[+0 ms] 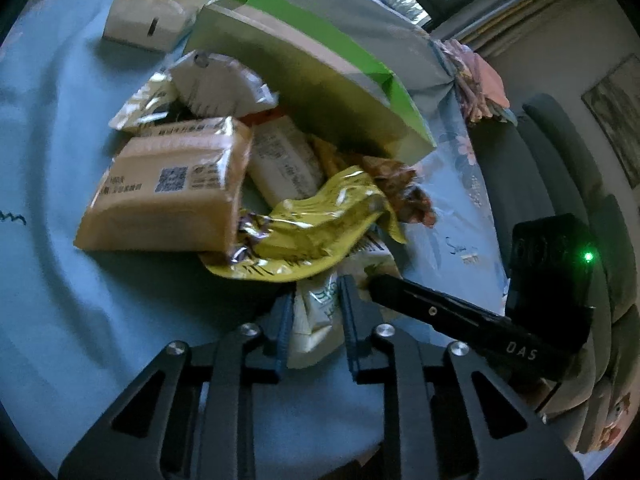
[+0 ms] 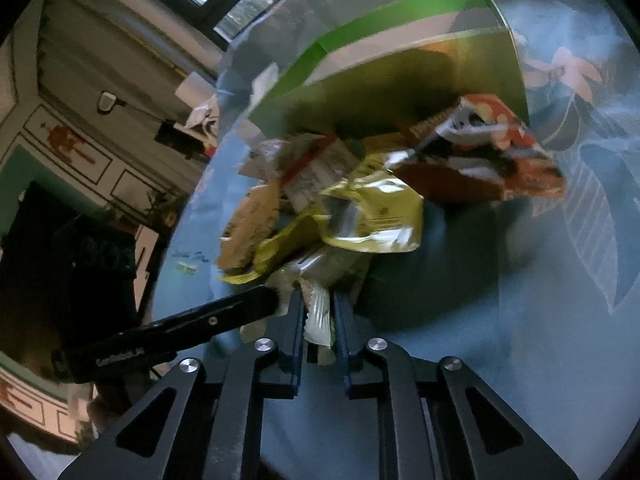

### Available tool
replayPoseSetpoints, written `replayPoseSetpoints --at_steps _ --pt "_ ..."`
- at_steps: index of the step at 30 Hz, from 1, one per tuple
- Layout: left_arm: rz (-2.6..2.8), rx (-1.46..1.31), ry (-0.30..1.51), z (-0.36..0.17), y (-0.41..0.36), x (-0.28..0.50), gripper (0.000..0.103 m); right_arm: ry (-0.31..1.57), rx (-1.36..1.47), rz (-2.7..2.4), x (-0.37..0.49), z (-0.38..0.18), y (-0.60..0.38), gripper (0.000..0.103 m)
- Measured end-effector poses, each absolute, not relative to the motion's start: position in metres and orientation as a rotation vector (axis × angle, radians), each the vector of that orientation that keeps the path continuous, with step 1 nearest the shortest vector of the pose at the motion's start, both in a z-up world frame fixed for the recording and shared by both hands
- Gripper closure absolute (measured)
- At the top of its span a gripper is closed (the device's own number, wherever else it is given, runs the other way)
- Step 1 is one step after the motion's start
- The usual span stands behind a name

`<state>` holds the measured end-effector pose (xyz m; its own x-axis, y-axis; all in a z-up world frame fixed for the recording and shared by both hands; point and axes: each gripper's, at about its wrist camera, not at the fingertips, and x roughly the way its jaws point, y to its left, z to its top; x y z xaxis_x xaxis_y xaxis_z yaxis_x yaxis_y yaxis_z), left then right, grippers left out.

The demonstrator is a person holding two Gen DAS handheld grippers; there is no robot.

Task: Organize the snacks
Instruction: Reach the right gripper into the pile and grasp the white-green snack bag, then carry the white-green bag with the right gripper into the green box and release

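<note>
A pile of snack packets lies on the blue cloth in front of a green-and-white paper bag [image 1: 304, 68] on its side. My left gripper [image 1: 314, 308] has both fingers around a white packet with green print [image 1: 316, 312]. My right gripper [image 2: 318, 316] grips the same white packet [image 2: 318, 320] from the other side; its finger [image 1: 432, 308] shows in the left wrist view. A crumpled yellow packet [image 1: 316, 228] lies just beyond. A tan packet [image 1: 168, 192] lies left. An orange-red packet [image 2: 492, 152] lies by the bag mouth [image 2: 400, 88].
A white tissue box [image 1: 148, 20] stands at the far left of the cloth. A grey sofa [image 1: 560, 184] runs along the table's right side. The table edge [image 2: 188, 216] drops off left in the right wrist view.
</note>
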<state>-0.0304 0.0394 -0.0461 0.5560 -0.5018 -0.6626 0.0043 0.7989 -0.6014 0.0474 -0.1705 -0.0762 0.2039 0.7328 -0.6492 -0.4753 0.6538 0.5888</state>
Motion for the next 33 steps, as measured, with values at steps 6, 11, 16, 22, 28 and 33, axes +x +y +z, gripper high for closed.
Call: replayPoseSetpoints --at_steps 6,11,16,22,28,33 --pt "-0.354 -0.593 0.869 -0.02 0.039 -0.045 0.083 1.005 0.264 0.904 0.032 -0.042 -0.176 0.088" --pt "-0.363 -0.566 0.812 0.001 0.031 -0.051 0.083 0.957 0.263 0.922 0.023 -0.022 -0.183 0.088" --pt "-0.355 -0.512 0.77 0.019 0.023 -0.039 0.083 0.905 0.263 0.926 0.027 -0.008 -0.186 0.088" --pt "-0.361 -0.444 0.713 0.041 0.016 -0.005 0.083 0.809 0.265 0.913 0.043 0.015 -0.188 0.088" --pt "-0.383 -0.394 0.654 0.061 0.014 0.047 0.083 0.725 0.27 0.873 0.083 0.036 -0.189 0.088" --pt "-0.379 -0.367 0.623 0.068 0.016 0.081 0.084 0.684 0.251 0.855 0.114 0.047 -0.183 0.088"
